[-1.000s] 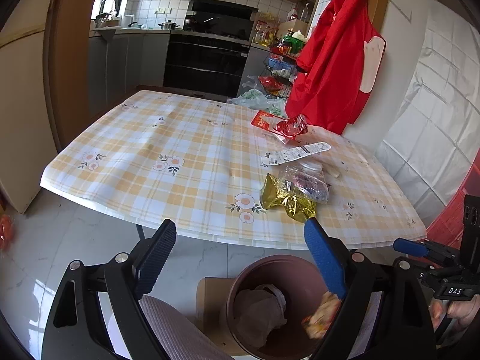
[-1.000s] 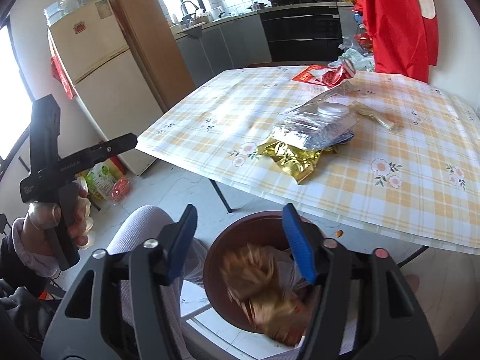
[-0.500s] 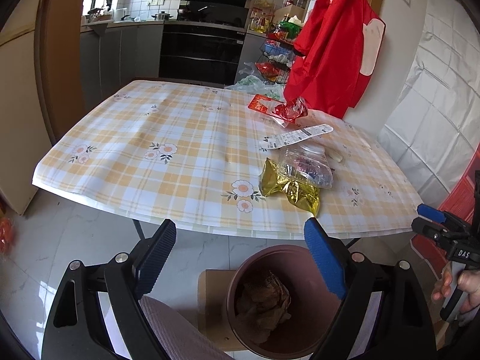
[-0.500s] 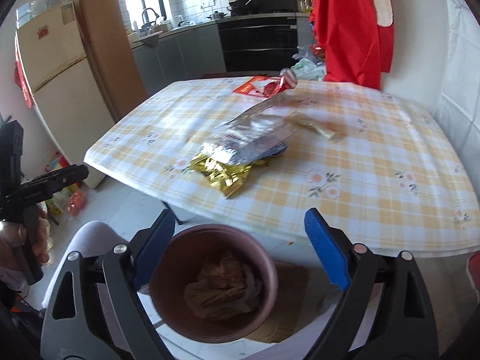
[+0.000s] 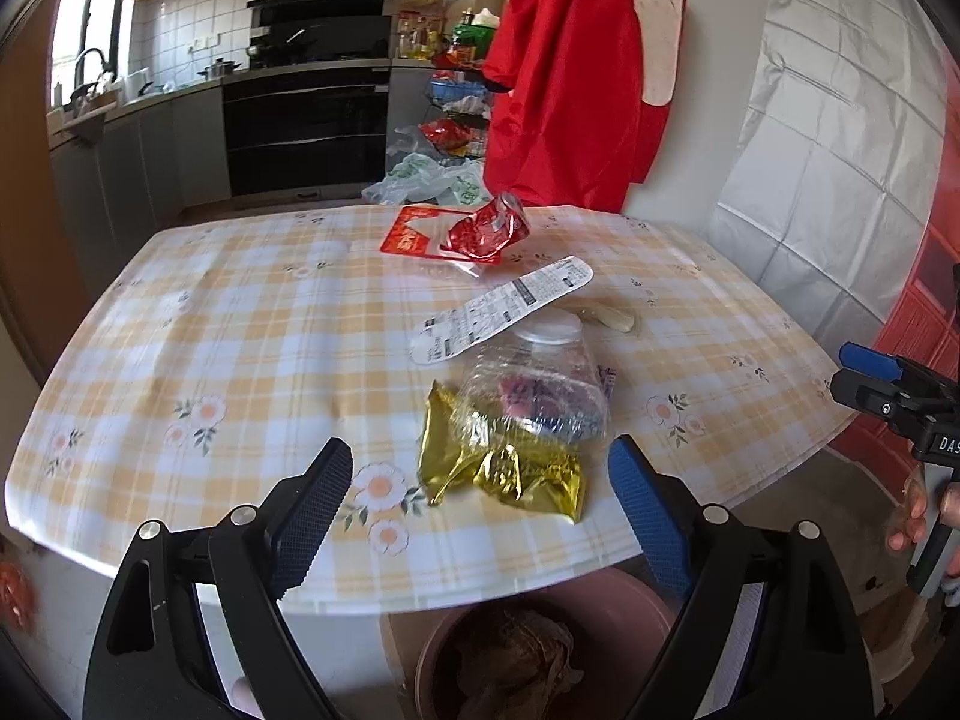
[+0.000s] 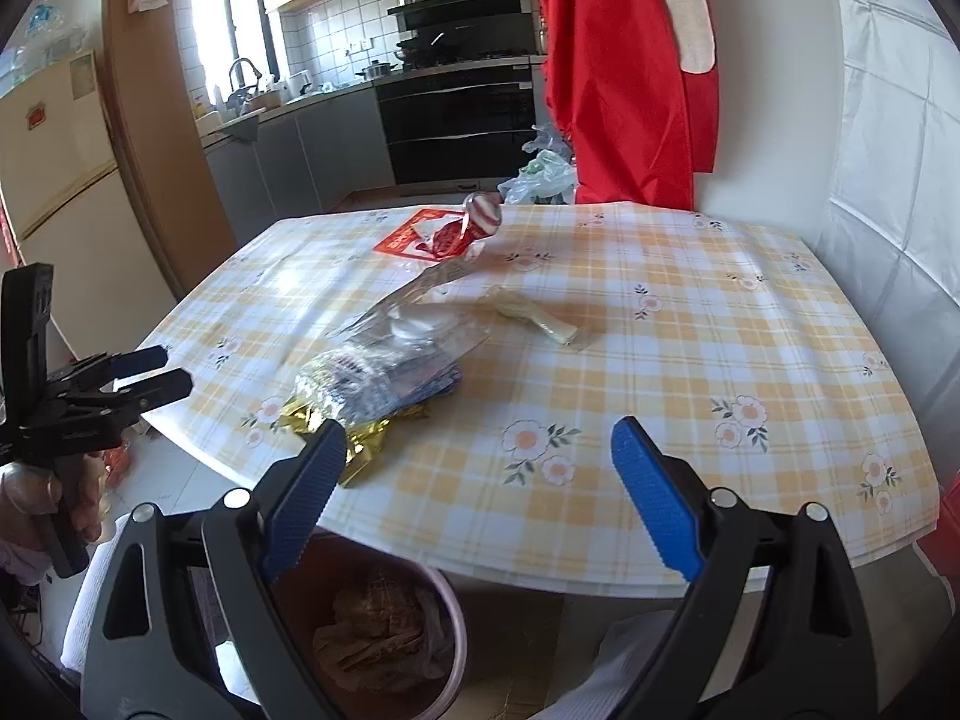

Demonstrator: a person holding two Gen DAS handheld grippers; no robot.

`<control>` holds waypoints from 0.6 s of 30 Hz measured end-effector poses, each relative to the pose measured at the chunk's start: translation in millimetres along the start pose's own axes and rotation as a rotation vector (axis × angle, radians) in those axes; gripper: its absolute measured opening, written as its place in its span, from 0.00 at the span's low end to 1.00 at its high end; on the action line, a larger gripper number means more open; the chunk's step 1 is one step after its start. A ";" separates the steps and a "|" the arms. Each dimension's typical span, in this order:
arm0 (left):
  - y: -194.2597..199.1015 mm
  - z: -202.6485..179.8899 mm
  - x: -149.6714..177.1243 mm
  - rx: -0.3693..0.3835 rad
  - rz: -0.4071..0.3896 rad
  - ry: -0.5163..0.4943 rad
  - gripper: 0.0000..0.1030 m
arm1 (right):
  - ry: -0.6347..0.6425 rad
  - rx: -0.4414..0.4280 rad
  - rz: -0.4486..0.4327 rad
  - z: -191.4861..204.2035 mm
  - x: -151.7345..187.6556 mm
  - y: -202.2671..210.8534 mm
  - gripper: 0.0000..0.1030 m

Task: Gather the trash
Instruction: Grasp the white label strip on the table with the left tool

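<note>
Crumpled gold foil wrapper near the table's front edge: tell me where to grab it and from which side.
Grip the crumpled gold foil wrapper at its free front corner, coming from the table's near edge; its rear lies under the clear plastic bag.

Bin [image 5: 630,591] half hidden under desk [image 5: 180,312] edge and cut by the frame bottom. Clear bag [image 5: 534,396] covered part of gold wrapper [image 5: 510,477]. My right tool [image 5: 888,387] ran off the frame's side.

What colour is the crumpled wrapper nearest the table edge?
Shiny gold; the crumpled wrapper shows best in the left wrist view.
</note>
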State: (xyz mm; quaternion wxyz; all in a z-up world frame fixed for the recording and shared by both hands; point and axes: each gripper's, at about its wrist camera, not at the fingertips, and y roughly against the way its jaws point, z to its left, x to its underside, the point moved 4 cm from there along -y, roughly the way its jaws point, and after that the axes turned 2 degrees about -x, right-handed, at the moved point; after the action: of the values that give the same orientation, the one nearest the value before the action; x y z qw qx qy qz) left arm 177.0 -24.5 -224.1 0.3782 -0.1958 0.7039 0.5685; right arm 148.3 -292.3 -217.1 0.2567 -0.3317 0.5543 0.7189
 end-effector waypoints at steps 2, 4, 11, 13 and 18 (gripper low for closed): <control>-19.7 -9.3 -13.0 0.010 0.006 -0.035 0.82 | -0.011 0.005 0.002 -9.5 -2.6 -5.4 0.86; -41.6 -17.0 -27.3 0.018 0.015 -0.066 0.79 | -0.021 0.008 0.006 -18.2 -4.7 -11.0 0.86; -122.5 -37.9 -67.3 0.020 0.076 -0.147 0.71 | -0.051 0.029 0.033 -48.4 -8.4 -34.7 0.86; -140.8 -42.2 -76.1 0.015 0.094 -0.157 0.70 | -0.055 0.034 0.039 -55.9 -9.2 -41.9 0.86; -176.5 -44.9 -84.4 0.013 0.138 -0.172 0.61 | -0.061 0.046 0.053 -69.8 -11.6 -58.0 0.86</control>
State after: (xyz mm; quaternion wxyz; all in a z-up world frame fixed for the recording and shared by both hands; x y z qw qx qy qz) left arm 341.4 -129.0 -272.4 0.3983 -0.0949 0.6843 0.6033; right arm 212.1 -345.1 -256.1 0.2618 -0.2886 0.5713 0.7224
